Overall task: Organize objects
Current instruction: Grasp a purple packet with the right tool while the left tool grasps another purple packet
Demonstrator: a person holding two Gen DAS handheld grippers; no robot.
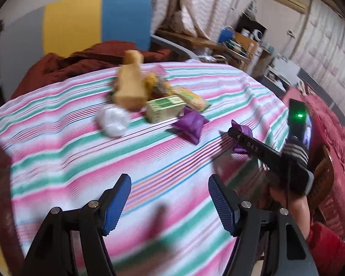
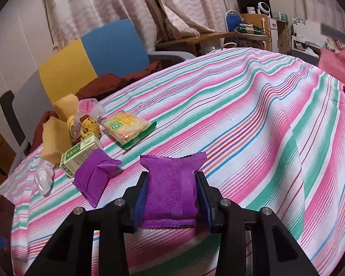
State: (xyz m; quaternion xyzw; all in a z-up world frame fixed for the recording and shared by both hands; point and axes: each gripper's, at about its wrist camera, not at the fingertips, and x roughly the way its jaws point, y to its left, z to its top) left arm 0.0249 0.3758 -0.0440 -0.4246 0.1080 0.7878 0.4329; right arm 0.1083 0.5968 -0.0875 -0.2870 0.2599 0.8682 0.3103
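Observation:
My right gripper [image 2: 171, 191] is shut on a purple sachet [image 2: 172, 184] and holds it just above the striped tablecloth [image 2: 241, 126]. A second purple sachet [image 2: 94, 174] lies to its left, beside a green box [image 2: 80, 158]. Behind them are a green-edged cracker pack [image 2: 126, 128], a yellow snack bag [image 2: 85, 126] and tan sponge blocks [image 2: 55, 142]. My left gripper [image 1: 169, 203] is open and empty over the near cloth. In the left wrist view the right gripper [image 1: 238, 135] holds its sachet at the right, with the other sachet [image 1: 189, 124], green box [image 1: 165, 109] and a white plastic wad [image 1: 112, 119] beyond.
A blue and yellow chair [image 2: 92, 53] with a dark red cloth [image 2: 117, 80] stands behind the table. A red blanket [image 1: 322, 138] lies at the right edge. A wooden desk with clutter [image 2: 253, 32] stands at the back, in front of curtains.

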